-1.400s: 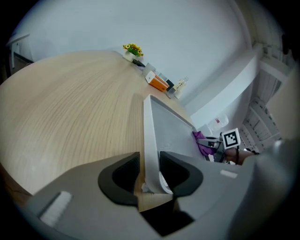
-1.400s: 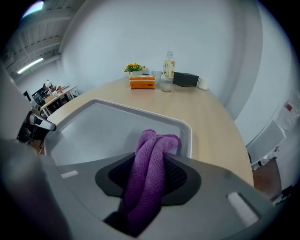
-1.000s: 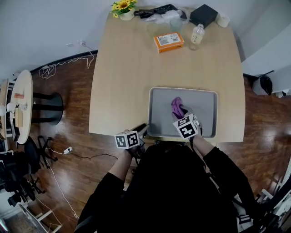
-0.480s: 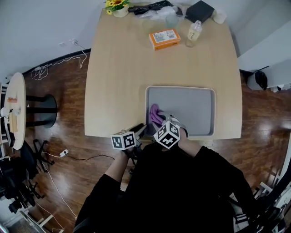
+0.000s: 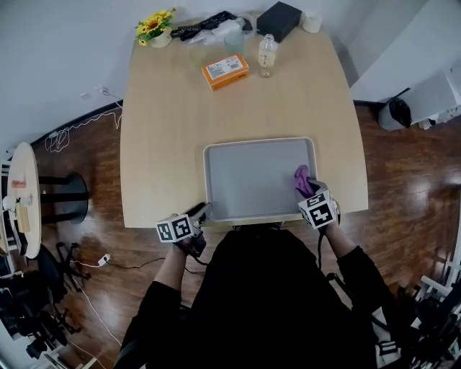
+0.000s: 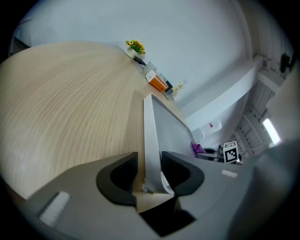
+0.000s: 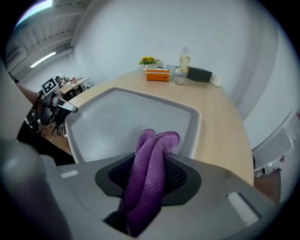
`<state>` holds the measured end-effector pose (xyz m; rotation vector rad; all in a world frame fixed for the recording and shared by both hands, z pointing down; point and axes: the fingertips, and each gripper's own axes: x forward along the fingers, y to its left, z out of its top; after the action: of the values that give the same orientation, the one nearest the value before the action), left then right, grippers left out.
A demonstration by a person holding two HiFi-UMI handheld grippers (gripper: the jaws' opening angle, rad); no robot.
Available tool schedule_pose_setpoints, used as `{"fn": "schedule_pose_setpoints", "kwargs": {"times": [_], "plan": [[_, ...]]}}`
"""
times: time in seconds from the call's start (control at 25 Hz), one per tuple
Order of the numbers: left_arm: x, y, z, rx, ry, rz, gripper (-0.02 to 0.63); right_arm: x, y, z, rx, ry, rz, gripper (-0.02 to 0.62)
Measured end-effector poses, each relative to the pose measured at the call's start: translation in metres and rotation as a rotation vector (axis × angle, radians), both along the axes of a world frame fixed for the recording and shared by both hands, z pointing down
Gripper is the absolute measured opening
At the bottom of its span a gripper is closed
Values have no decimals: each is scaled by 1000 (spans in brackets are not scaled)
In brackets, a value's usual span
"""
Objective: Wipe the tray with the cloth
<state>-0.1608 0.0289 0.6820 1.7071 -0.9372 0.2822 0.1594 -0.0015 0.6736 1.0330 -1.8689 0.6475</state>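
Over on the left, the left gripper [image 5: 202, 210] sits at the near left corner of the tray [image 5: 252, 180], and its own view shows what the marker cube hides from the head view: the jaws straddle the tray's thin raised rim [image 6: 151, 131]. They have just been opening. The rim is between them, but a sliver of tabletop [image 6: 70, 103] shows between the left jaw and the metal, so the grip is released. The tray is a shallow grey metal rectangle with rounded corners and a matte floor. It lies flat at the near edge of the pale wood-grain tabletop [image 5: 180, 108], its long axis running left to right along that edge. Along the far edge, left to right, stand yellow flowers [image 5: 155, 25], an orange box [image 5: 225, 71], a clear bottle [image 5: 267, 52] and a black box [image 5: 279, 18]. Dark wooden floor [image 5: 94, 166] surrounds it all. To the right, the purple cloth [image 5: 302, 180] is down in the tray's near right corner, and the right gripper [image 5: 308, 193] has it clenched. The right gripper view shows the detail: the soft, fuzzy cloth [image 7: 150, 173] is bunched into two thick folds. They stand up out of the jaws, tips towards the tray's right rim, with a dotted pad showing beside them.
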Motion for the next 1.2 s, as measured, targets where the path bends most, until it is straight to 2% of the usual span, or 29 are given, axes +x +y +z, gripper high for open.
{"fn": "schedule_pose_setpoints", "kwargs": {"times": [0.12, 0.2, 0.28, 0.32, 0.52, 0.6, 0.72, 0.8, 0.92, 1.04, 1.12, 1.2], "plan": [[3, -3, 0, -1, -6, -28, 143, 20, 6, -3, -16, -8, 17, 146], [7, -4, -1, 0, 9, -27, 141, 11, 9, -3, -11, 28, -29, 146], [11, -3, -3, 2, 45, -10, 94, -13, 18, -2, -17, 31, -99, 146], [13, -3, -3, 2, 60, -3, 74, -29, 23, -1, -21, 19, -137, 147], [11, -5, -2, -23, 120, -26, 78, -134, 35, 1, -51, -93, -310, 147], [10, -5, -3, -28, 149, -47, 81, -190, 43, 0, -78, -149, -414, 147], [10, -5, -1, -35, 172, -65, 83, -269, 56, -2, -71, -194, -611, 147], [10, -5, 1, -35, 183, -80, 81, -299, 59, -1, -91, -200, -667, 143], [6, -2, 1, -49, 220, -109, 78, -307, 59, 1, -167, -210, -720, 140], [7, -2, 2, -68, 241, -105, 80, -302, 58, 3, -256, -229, -874, 137], [9, -4, 2, -73, 245, -97, 81, -297, 40, 6, -298, -212, -974, 138], [12, -4, 0, -75, 243, -88, 81, -293, 0, 6, -288, -190, -979, 138]]}}
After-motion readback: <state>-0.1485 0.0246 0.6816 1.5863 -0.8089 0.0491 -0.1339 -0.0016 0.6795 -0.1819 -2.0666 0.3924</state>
